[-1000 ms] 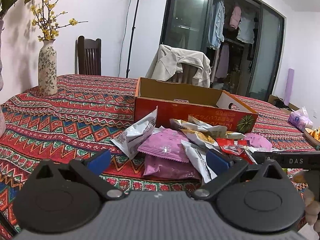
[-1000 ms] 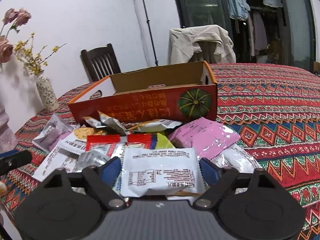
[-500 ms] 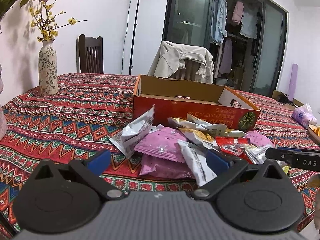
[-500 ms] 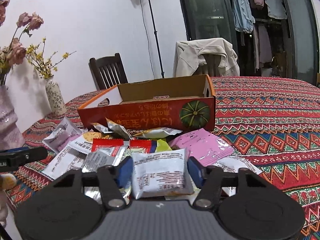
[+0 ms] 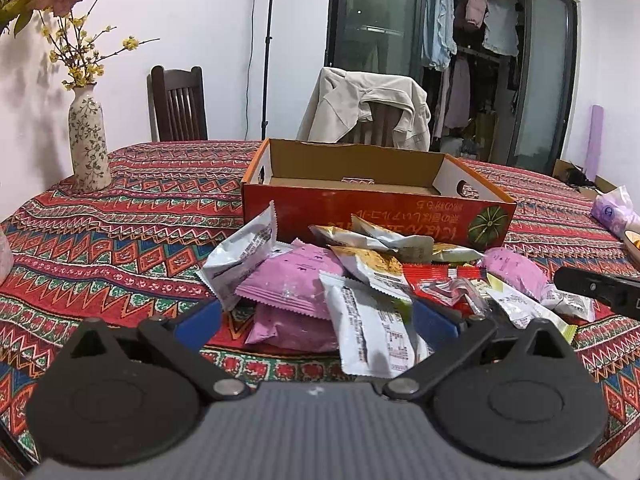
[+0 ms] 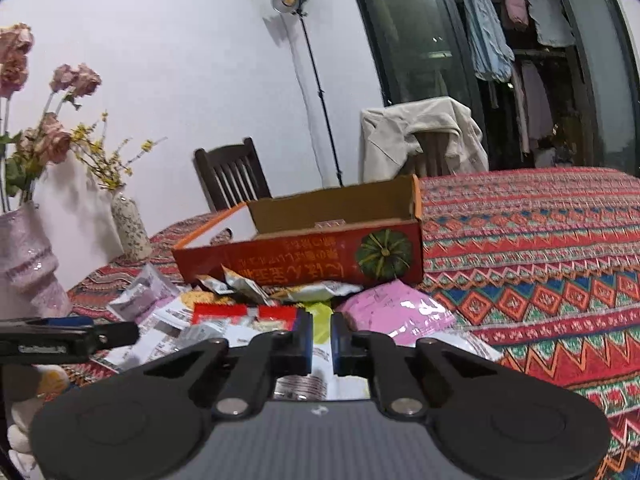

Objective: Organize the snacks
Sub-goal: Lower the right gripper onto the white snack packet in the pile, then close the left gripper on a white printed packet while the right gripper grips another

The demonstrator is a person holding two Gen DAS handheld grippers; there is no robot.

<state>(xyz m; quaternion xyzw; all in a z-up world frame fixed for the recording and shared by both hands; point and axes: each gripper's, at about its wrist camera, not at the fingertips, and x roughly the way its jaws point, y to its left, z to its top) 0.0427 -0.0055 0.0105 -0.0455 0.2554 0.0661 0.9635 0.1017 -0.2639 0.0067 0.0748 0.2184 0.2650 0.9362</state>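
I see the patterned tablecloth (image 5: 120,240) spread under everything, and on it the open red cardboard box (image 5: 372,216) lying with its long axis across my left view, its printed side facing me upside down and the pumpkin picture at its 3 o'clock end. The snack pile (image 5: 360,280) sits just in front of that wall, touching it, between me and the box. In the pile, the white packet with printed text (image 5: 372,332) points its long axis toward me, overlapping the pink packet (image 5: 292,280), whose long axis runs crosswise. My left gripper (image 5: 316,320) is spread wide with nothing between its blue pads, the white packet just ahead of it. My right gripper (image 6: 320,340) is clenched on a white snack packet (image 6: 316,376), its blue pads pinched close with the wrapper bunched between them; a second ago those pads stood wide at either end of that packet, which lay flat and crosswise. Both views have since lifted a little. At 10 o'clock in the left view stands the floral vase (image 5: 88,144); at 12 o'clock, beyond the box, a chair draped with a beige jacket (image 5: 368,108).
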